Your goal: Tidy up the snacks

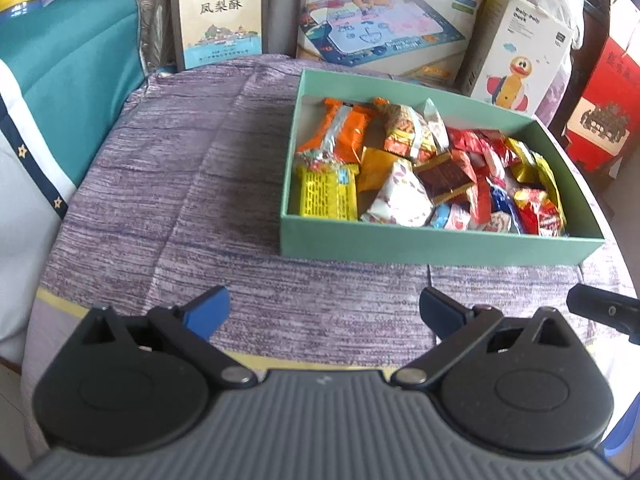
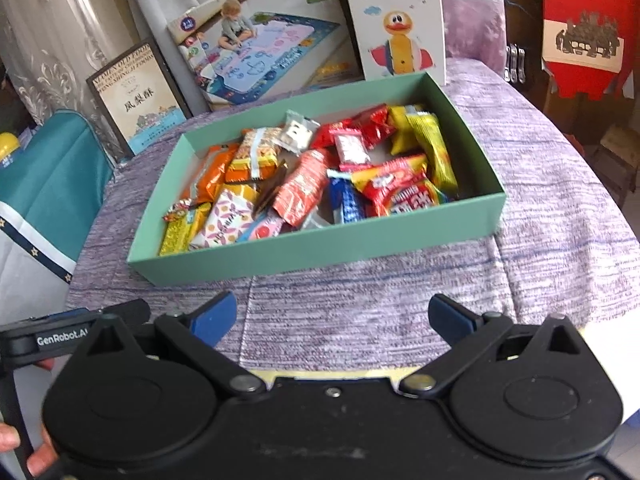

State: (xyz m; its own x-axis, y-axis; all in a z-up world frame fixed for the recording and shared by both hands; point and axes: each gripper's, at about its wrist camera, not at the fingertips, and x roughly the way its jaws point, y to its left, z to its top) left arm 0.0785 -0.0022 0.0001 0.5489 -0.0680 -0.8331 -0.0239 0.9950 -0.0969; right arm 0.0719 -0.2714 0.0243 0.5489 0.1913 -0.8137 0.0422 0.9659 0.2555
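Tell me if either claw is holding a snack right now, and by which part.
Nothing is held. The left claw and right claw both stand open and empty over the tablecloth; the snacks all lie in the green box.

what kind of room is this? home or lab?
Most likely a home living or dining area. A purple tablecloth covers the table, children's toy boxes lean behind it, such as the Roly-Poly Duck box, and a patterned curtain hangs at the back. The green snack box sits on the table.
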